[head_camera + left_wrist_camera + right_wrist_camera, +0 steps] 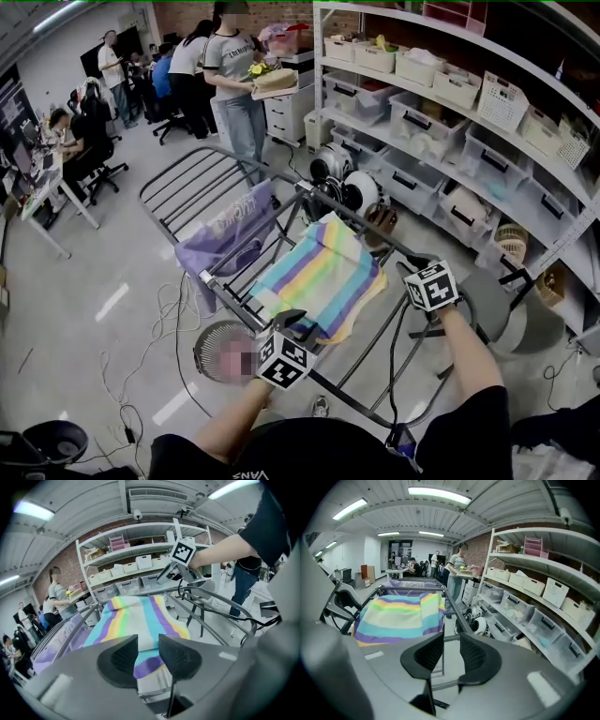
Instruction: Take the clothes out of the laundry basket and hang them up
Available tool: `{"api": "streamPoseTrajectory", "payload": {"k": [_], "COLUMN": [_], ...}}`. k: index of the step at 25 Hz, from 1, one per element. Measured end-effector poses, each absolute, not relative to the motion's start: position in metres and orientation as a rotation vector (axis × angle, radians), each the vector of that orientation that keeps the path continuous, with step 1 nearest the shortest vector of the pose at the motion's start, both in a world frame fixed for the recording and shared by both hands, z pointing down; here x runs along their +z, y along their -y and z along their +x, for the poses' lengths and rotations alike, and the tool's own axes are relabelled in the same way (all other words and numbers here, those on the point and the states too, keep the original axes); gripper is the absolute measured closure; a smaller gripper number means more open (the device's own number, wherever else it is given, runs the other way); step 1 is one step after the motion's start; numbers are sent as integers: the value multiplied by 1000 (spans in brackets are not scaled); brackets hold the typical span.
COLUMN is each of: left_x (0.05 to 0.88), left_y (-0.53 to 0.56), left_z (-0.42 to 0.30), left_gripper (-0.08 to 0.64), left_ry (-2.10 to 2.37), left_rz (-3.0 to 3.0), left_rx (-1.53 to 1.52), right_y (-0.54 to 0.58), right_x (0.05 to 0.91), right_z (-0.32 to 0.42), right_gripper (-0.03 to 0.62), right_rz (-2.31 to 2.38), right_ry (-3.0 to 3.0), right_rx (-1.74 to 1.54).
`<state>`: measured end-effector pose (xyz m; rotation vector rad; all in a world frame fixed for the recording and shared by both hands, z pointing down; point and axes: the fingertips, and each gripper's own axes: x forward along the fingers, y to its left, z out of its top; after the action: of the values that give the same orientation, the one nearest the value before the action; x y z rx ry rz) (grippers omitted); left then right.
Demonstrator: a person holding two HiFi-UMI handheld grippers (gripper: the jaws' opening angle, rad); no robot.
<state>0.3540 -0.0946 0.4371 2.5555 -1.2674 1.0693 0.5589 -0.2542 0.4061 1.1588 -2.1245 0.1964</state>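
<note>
My left claw, jaws partly apart and empty, sits just short of the striped towel's near hem, nearer than my right claw, likewise parted and empty off its right edge, stripes running away along the rack.

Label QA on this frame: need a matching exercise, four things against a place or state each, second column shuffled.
A striped towel
B purple cloth
C storage bins
D left claw

1 on the shelves
2 open, gripping nothing
3 spread across the drying rack's middle
4 draped on the rack, left of the towel in head view

Pairs: A-3, B-4, C-1, D-2
</note>
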Motion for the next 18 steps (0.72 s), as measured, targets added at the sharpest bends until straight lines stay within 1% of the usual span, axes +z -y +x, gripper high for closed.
{"api": "streamPoseTrajectory", "payload": {"k": [5,10,15,18], "left_x": [426,426,435,443], "left_y": [128,156,180,189], "left_z": [315,276,246,244], "left_gripper": [451,451,419,399], "left_ry": [1403,1500,1501,1425], "left_rz": [2499,2417,2334,2319], "left_rx": [1074,1085,1100,1076], "right_y": [290,324,366,385], "right_x": [388,393,403,417], "right_z": [511,461,440,429], "right_gripper": [485,485,485,485], "right_rz": [1125,1067,1099,1071], "right_ry": [2198,2234,2198,2188], "right_rx": [199,227,303,374]}}
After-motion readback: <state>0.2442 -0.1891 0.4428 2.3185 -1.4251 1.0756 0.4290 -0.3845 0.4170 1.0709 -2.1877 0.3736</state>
